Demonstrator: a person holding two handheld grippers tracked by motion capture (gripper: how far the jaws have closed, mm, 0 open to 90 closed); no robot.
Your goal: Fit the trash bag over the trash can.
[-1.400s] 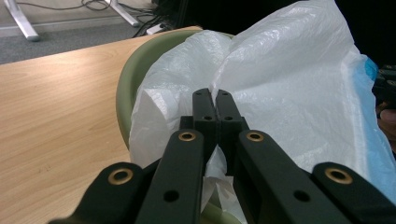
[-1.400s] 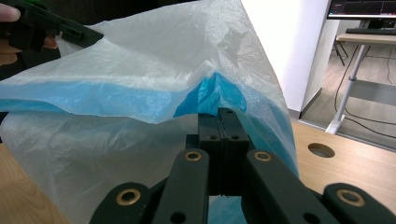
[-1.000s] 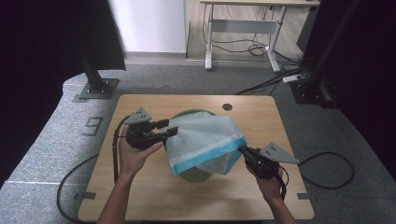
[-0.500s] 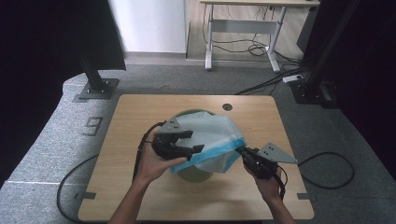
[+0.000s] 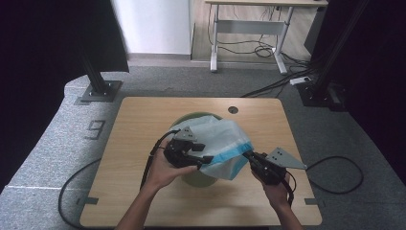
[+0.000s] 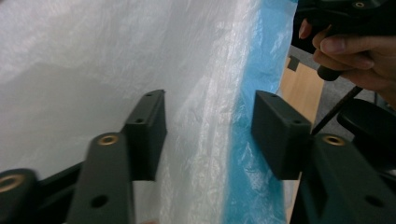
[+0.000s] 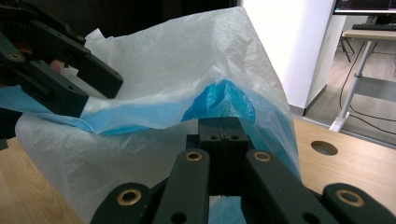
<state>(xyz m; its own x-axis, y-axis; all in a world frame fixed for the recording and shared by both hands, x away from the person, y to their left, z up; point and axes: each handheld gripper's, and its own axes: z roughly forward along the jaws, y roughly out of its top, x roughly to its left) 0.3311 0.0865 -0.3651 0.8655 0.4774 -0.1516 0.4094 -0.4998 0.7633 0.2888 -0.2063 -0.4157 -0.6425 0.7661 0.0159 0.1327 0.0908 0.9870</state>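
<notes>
- Since a second ago, my left gripper (image 5: pixel 203 158) has crossed from the left part of the table (image 5: pixel 143 115) to its middle, over the near side of the green bowl (image 5: pixel 196 178), and now sits against the plastic bag (image 5: pixel 218 139).
- Nearest me, my forearms come up over the table's near edge; my left hand (image 5: pixel 163 170) and right hand (image 5: pixel 273 184) each grip a tool.
- My right gripper (image 5: pixel 246 154) has stayed where it was, toward the table's right edge, jaws closed tight on the bag's blue band (image 7: pixel 219 100).
- My left jaws stand wide apart, the white film and the blue band (image 6: pixel 257 93) lying between them, not yet pinched as far as I can tell.
- At the table's centre, the bag drapes over the green bowl, hiding most of it; the rim shows at the far side and part of the body at the near side.
- Farther off, a round hole (image 5: pixel 233 109) sits near the table's far edge.
- Beyond the table, a grey floor (image 5: pixel 57 139) and a desk frame (image 5: pixel 249 28) with loose cables.
</notes>
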